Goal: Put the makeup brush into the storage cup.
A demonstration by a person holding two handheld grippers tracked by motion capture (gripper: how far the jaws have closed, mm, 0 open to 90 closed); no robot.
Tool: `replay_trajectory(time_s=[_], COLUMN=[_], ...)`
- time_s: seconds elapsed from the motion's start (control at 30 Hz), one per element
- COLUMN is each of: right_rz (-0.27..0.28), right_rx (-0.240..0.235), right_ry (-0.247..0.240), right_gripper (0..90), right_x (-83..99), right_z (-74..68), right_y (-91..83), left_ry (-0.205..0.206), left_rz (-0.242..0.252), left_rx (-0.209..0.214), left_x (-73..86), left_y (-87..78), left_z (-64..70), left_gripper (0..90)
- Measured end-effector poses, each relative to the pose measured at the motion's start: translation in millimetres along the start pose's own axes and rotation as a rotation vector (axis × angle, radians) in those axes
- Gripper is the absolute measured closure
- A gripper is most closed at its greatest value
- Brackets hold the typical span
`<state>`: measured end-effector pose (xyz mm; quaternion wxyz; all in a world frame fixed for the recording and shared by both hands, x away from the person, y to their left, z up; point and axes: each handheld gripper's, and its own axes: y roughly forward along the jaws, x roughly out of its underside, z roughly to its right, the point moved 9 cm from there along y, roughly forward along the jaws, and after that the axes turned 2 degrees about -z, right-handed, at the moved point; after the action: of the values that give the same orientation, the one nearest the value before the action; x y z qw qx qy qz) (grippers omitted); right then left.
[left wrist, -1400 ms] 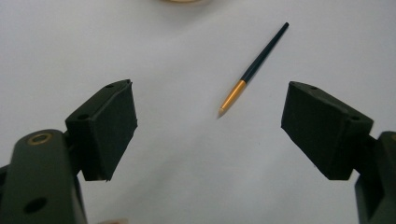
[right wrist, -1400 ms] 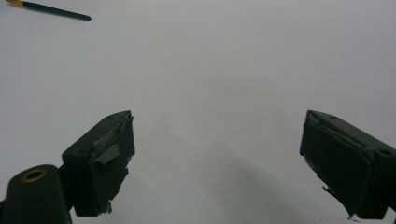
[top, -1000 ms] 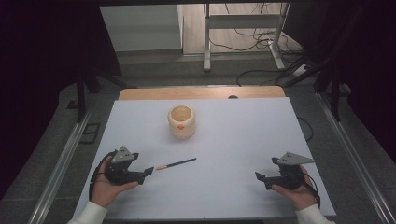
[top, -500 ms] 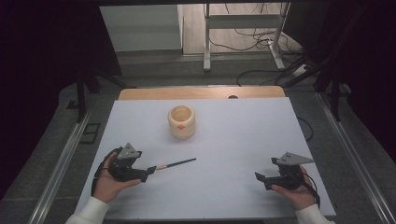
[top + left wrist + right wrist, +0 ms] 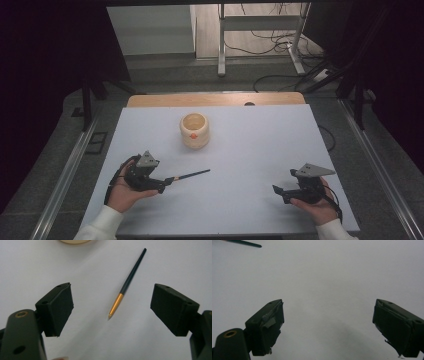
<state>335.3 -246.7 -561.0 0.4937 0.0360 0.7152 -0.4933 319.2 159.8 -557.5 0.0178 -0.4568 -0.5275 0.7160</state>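
Right hand-held gripper: nearest the person's side, at the right of the white surface, held low in the right hand; its own view shows the jaws wide apart with bare surface between them, holding and touching nothing.
Left hand-held gripper: at the left, in the left hand, pointed at the brush; in its own view the jaws stand wide apart on either side of the brush's gold end, clear of it as far as I can see.
Brush: a thin dark stick with a gold ferrule and a pointed tip, lying flat on the surface, gold end towards the left hand-held gripper, dark end angled away towards the middle; from above the gold end sits right at the jaw tips.
Cup: a pale round holder with a small orange mark on its side, standing upright farther back near the middle of the surface, well apart from the brush, and looking empty from above.
Progress: early, by my reckoning; the brush is framed for a grasp but not yet gripped or lifted.
Left to do: closing on the brush, raising it, and probably carrying it to the cup.
Right side's part: none that I can see at present.
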Motion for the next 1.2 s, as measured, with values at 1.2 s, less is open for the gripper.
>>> replay_trajectory(time_s=[1.2], right_rz=[-0.009], right_rx=[-0.007], right_ry=[-0.004], right_gripper=[11.0], right_x=[1.2], right_z=[-1.4], right_y=[1.0], left_ry=[0.098], left_rz=[-0.105], left_rx=[0.039], left_x=[-19.8], left_y=[27.3], left_z=[10.5], left_gripper=[18.8])
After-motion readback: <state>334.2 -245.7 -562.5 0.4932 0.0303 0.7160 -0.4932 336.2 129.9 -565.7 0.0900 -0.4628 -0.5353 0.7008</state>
